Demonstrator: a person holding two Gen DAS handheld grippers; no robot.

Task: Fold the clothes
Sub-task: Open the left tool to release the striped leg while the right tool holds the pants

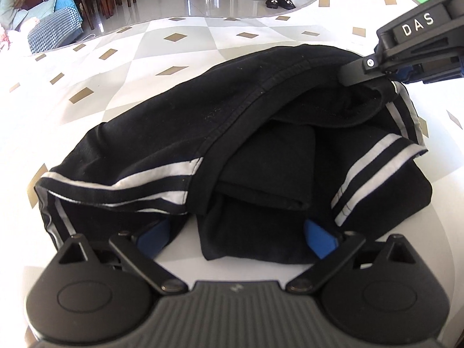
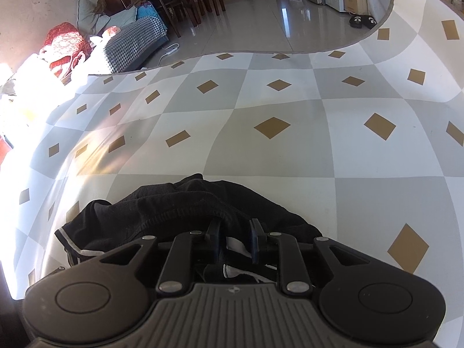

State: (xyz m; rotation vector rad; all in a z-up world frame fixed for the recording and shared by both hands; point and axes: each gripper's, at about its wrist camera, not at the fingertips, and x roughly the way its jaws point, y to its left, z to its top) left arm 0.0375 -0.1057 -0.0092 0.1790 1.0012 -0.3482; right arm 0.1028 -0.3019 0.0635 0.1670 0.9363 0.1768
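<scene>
Left gripper (image 1: pixel 236 239): jaws wide open, blue pads at either side of the near hem of the black cotton shorts with white side stripes (image 1: pixel 179 133); pads not pressing, nothing held. Gripper points steeply down at the garment.

Right gripper (image 2: pixel 235 242): jaws narrow, a fold of the black fabric with a white stripe between the pads; grip itself cannot be confirmed. In the left wrist view it sits at 2 o'clock, on the far corner of the shorts, also tilted down.

Shorts lie partly folded on the desk with grey-white checks and tan diamonds (image 2: pixel 290 150).
</scene>
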